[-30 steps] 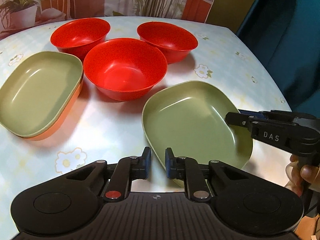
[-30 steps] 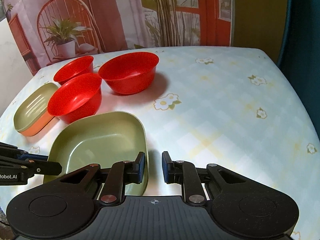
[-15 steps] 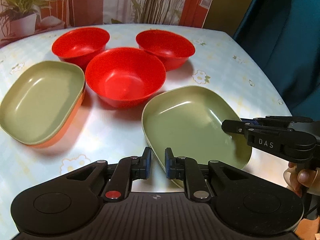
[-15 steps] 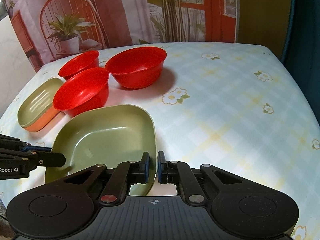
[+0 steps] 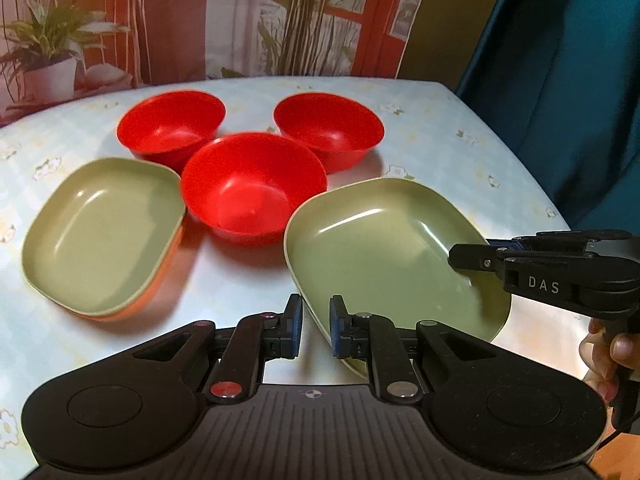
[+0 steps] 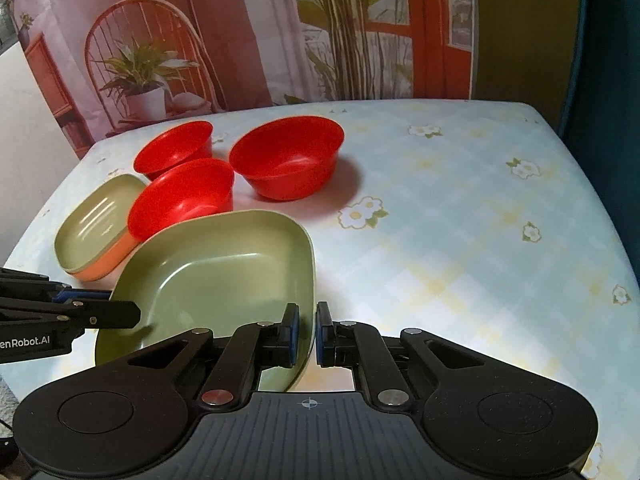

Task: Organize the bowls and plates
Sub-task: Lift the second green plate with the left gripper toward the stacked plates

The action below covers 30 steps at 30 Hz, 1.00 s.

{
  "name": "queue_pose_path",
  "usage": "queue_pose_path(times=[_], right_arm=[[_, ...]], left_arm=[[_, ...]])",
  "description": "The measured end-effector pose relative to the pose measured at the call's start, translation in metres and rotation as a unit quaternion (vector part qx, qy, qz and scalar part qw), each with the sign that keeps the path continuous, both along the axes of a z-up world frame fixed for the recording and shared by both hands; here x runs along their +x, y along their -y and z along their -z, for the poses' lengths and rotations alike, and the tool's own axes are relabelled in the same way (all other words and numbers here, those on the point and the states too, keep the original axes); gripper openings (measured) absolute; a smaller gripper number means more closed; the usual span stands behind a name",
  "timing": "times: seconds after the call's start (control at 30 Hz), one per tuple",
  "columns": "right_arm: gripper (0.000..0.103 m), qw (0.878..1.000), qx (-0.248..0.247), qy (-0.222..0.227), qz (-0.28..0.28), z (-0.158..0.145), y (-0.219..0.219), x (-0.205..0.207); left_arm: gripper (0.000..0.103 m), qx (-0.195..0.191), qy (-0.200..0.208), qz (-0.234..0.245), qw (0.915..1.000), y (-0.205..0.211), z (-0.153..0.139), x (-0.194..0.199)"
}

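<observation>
A green plate lies between both grippers at the near side of the table. My left gripper is shut on its near-left rim. The right gripper clamps the opposite rim. In the right wrist view my right gripper is shut on the green plate at its right edge, and the left gripper holds the far side. Three red bowls stand behind it. Another green plate sits nested in an orange plate at the left.
The table has a pale floral cloth, with its right edge near a teal curtain. A printed backdrop with a potted plant stands behind. A person's hand grips the right tool's handle.
The right jaws have closed onto the green plate's rim. My left gripper has risen a little while staying shut on the plate. The bowls and the stacked plates have not moved.
</observation>
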State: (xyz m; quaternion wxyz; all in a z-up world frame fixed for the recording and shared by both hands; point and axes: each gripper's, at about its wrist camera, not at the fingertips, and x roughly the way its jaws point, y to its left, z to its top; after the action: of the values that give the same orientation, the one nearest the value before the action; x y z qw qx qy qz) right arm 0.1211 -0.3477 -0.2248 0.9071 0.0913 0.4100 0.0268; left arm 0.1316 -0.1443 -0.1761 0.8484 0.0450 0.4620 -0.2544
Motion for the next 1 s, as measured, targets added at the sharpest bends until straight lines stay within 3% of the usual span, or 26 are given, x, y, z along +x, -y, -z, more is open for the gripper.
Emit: queue_pose_path(times=[0.37,1.0], right_arm=[[0.008,1.0,0.003,-0.003,-0.004,-0.015,-0.019,0.002],[0.008,0.998,0.016,-0.001,-0.059,-0.03,-0.09,0.032]], left_arm=[[0.015,-0.023,0.012,-0.02,0.9995,-0.027,-0.015,0.0],[0.015,-0.021,0.032,-0.077,0.9963,-0.093,-0.037,0.033]])
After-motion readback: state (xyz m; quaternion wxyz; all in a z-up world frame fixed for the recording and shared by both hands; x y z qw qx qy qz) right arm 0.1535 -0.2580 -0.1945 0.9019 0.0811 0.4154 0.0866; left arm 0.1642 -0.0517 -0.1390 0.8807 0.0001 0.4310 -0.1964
